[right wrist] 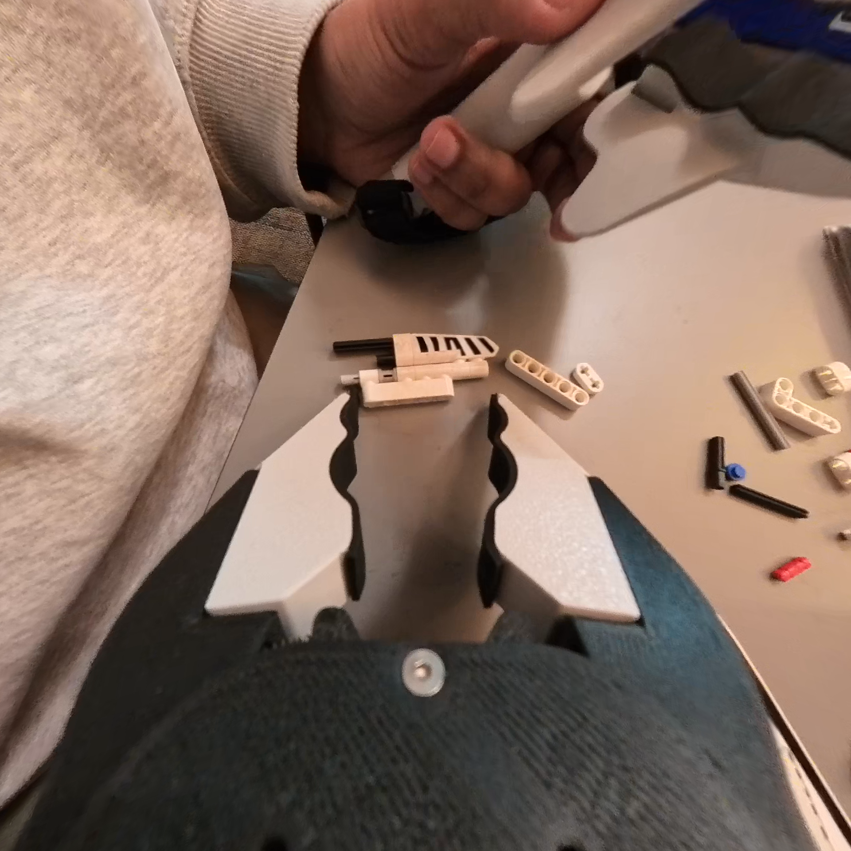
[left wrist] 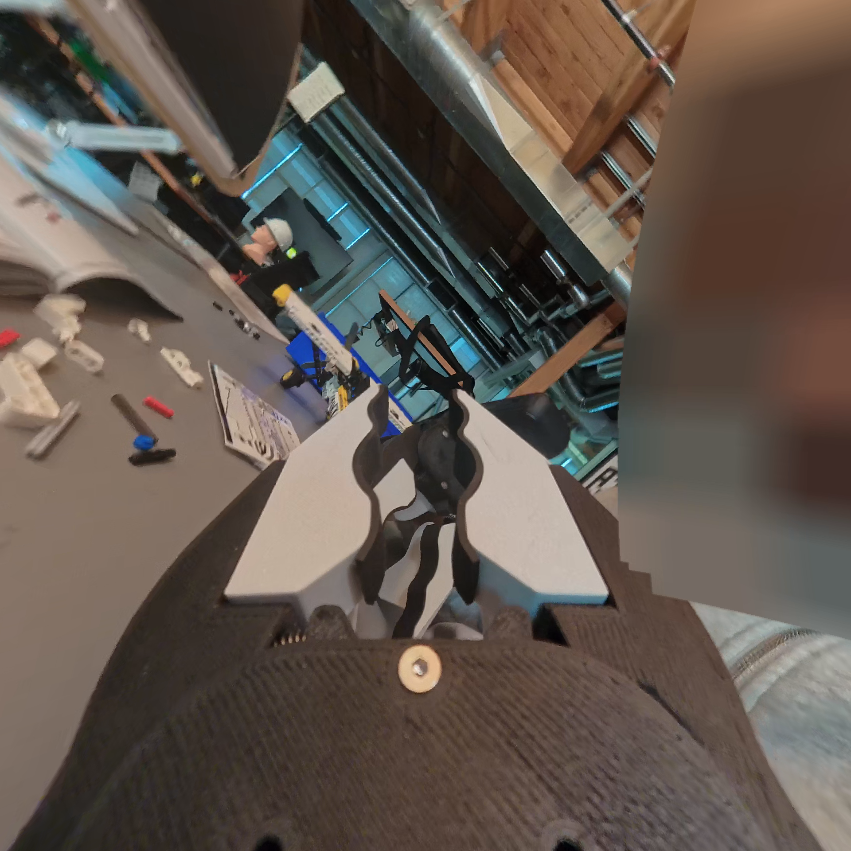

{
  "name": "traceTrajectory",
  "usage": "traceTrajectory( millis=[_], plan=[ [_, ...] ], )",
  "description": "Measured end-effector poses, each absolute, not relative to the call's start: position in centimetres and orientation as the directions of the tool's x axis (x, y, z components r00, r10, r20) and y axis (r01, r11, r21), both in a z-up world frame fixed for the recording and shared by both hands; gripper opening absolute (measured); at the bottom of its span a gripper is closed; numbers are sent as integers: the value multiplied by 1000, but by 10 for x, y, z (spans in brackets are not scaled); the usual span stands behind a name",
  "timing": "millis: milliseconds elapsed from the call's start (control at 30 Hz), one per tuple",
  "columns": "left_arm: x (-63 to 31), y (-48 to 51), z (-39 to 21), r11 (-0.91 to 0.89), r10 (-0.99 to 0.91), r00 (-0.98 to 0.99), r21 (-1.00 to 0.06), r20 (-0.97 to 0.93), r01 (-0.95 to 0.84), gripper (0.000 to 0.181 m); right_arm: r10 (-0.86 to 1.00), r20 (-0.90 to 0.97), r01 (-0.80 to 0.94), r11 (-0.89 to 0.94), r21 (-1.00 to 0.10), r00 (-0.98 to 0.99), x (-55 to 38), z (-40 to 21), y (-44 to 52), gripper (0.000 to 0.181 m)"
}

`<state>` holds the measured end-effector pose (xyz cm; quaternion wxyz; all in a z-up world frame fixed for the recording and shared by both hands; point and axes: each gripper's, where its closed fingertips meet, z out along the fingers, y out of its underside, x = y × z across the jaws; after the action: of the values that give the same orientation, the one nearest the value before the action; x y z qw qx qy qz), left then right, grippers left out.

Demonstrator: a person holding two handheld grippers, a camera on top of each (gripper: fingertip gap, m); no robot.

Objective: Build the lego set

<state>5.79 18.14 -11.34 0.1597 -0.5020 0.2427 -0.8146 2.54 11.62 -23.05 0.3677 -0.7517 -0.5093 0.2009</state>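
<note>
My right gripper (right wrist: pixel 421 400) is open and empty, low over the grey table (right wrist: pixel 644 299). Just beyond its fingertips lies a white lego sub-assembly (right wrist: pixel 410 375) with a black-striped curved panel and a black axle sticking out to the left; the left fingertip is next to its near corner. A white five-hole beam (right wrist: pixel 547 378) and a short white link (right wrist: pixel 587 378) lie to its right. My left gripper (left wrist: pixel 418 393) is tilted up off the table with its jaws a narrow way apart; I see nothing held. A hand (right wrist: pixel 414 92) grips its white handle.
Loose pieces lie to the right: a grey axle (right wrist: pixel 759 410), a white L-beam (right wrist: pixel 799 407), black pins with a blue pin (right wrist: pixel 735 470), a black axle (right wrist: pixel 768 501), a red piece (right wrist: pixel 790 568). An open booklet (left wrist: pixel 69 258) and a printed sheet (left wrist: pixel 253 423) lie on the table. The person's sleeve (right wrist: pixel 115 276) is at the left.
</note>
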Motion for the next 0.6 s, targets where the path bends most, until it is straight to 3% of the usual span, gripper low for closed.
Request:
traceTrajectory(
  millis=[200, 333, 433, 600],
  plan=[
    [58, 175, -115, -728, -652, -350, -685, 672, 40, 23, 891, 72, 566, -219, -795, 447, 37, -221, 119, 58],
    [58, 147, -123, -653, -717, -263, -754, 645, -70, 22, 865, 65, 508, -230, -830, 497, 43, -208, 117, 59],
    [50, 129, -151, -518, -836, -87, -832, 542, -200, 24, 837, 59, 484, -255, -837, 543, 45, -209, 111, 58],
    [24, 127, -185, -465, -883, 97, -826, 460, -319, 23, 827, 109, 517, -236, -823, 551, 35, -213, 108, 55]
  ],
)
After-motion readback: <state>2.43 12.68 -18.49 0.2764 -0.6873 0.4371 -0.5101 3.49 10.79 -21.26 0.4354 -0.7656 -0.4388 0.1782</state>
